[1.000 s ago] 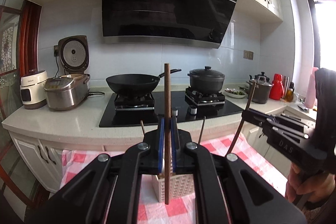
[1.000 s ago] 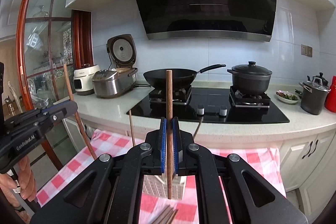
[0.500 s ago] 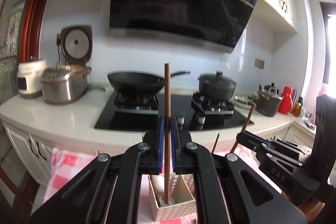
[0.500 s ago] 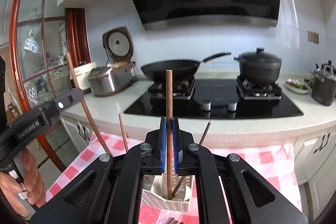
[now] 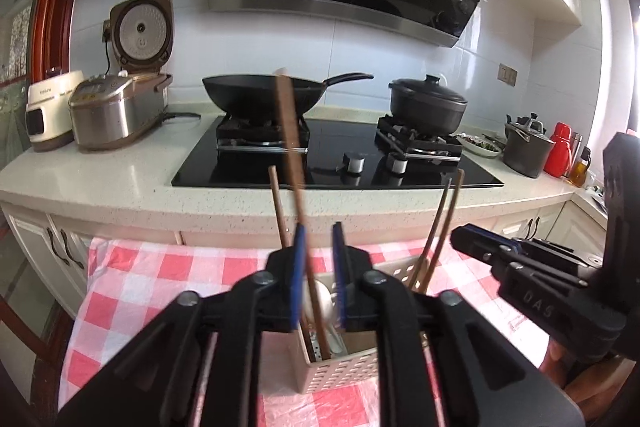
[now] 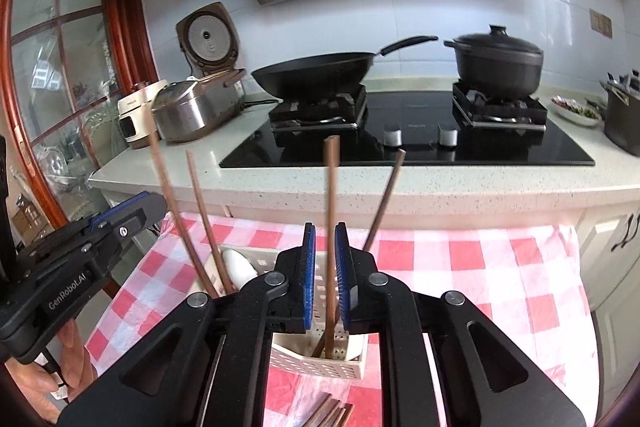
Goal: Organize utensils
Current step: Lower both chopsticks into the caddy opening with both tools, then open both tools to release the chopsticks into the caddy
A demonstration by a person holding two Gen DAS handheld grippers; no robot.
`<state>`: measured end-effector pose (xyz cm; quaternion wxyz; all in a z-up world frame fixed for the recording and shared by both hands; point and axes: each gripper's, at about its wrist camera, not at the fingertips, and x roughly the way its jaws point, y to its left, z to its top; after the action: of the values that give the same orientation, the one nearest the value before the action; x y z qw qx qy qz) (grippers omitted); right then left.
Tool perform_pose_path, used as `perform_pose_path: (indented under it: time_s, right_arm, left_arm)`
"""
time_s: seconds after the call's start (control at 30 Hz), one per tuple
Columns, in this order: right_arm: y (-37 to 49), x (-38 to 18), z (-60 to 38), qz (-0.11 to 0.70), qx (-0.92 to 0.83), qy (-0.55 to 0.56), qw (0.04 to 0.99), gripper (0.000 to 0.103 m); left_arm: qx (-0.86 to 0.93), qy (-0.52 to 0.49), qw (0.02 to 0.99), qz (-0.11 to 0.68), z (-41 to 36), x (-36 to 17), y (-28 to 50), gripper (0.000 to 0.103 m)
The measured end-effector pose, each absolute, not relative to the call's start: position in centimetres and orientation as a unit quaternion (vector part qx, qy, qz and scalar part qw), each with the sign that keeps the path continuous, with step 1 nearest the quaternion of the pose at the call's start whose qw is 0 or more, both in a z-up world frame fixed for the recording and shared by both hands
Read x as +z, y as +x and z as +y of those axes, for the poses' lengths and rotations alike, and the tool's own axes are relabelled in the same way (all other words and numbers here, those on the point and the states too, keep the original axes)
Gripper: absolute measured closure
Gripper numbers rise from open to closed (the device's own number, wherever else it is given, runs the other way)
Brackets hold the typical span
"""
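Two grippers: we hold a brown chopstick in the gap of each, both over the white perforated holder (image 6: 320, 361), which we take as our landmark.
Step in hand: the drop. Both sets of jaws have just been opening, and each stick stands between them with its lower end already inside the holder.
Left gripper (image 5: 317, 267): jaws apart; its chopstick (image 5: 294, 163) leans left, blurred, resting against the left pad only.
Right gripper (image 6: 325, 267): jaws slightly apart; its chopstick (image 6: 331, 227) stands nearly upright in the gap, and we see daylight on both sides of it.
Next move, as we judge it: lift both grippers straight up and clear of the stick tops without snagging them, then go for the loose chopsticks (image 6: 330, 415) lying just in front of the holder.
Holder contents: several more brown sticks lean outward, and a white spoon (image 6: 239, 267) rests at its left end.
Under the holder: red-and-white checked cloth (image 6: 480, 267).
Beyond the holder: stone counter (image 6: 440, 191), black hob, wok (image 6: 316, 73) and lidded pot (image 6: 496, 63).
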<state>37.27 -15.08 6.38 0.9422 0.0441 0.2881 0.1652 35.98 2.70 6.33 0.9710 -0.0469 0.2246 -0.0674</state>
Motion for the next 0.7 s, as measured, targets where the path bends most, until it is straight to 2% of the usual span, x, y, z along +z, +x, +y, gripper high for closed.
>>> perform_pose_path:
  time_s: [0.1,0.17,0.2,0.3,0.37,0.43,0.53,0.7]
  right_arm:
    - [36.7,6.4,-15.7,0.284,0.162,0.047,0.944,0.086]
    - [36.1,6.5,-16.4,0.279,0.161,0.053,0.945,0.065]
    - [35.7,6.5,-16.7,0.276,0.161,0.058,0.946,0.063]
    - [34.1,6.5,-17.5,0.264,0.160,0.057,0.949,0.063]
    - [33.0,6.2,-17.9,0.261,0.159,0.054,0.951,0.063]
    - [31.9,5.5,-18.2,0.263,0.159,0.052,0.950,0.063]
    - [30.0,3.6,-18.5,0.275,0.157,0.053,0.947,0.063]
    - [27.5,-0.3,-19.3,0.308,0.151,0.074,0.936,0.063]
  left_arm:
    - [-0.060,-0.052,0.972,0.222,3.1,5.9,35.7,0.075]
    - [-0.055,-0.053,0.973,0.217,3.4,5.8,35.2,0.064]
    - [-0.052,-0.055,0.974,0.214,3.6,5.7,34.9,0.063]
    - [-0.042,-0.060,0.976,0.205,4.2,5.5,33.5,0.053]
    - [-0.027,-0.064,0.978,0.196,4.6,5.2,32.1,0.036]
    - [-0.014,-0.068,0.980,0.185,4.9,4.6,30.3,0.031]
    - [0.001,-0.071,0.980,0.186,5.2,2.9,27.9,0.017]
    - [0.014,-0.057,0.976,0.212,4.8,-0.7,24.6,0.012]
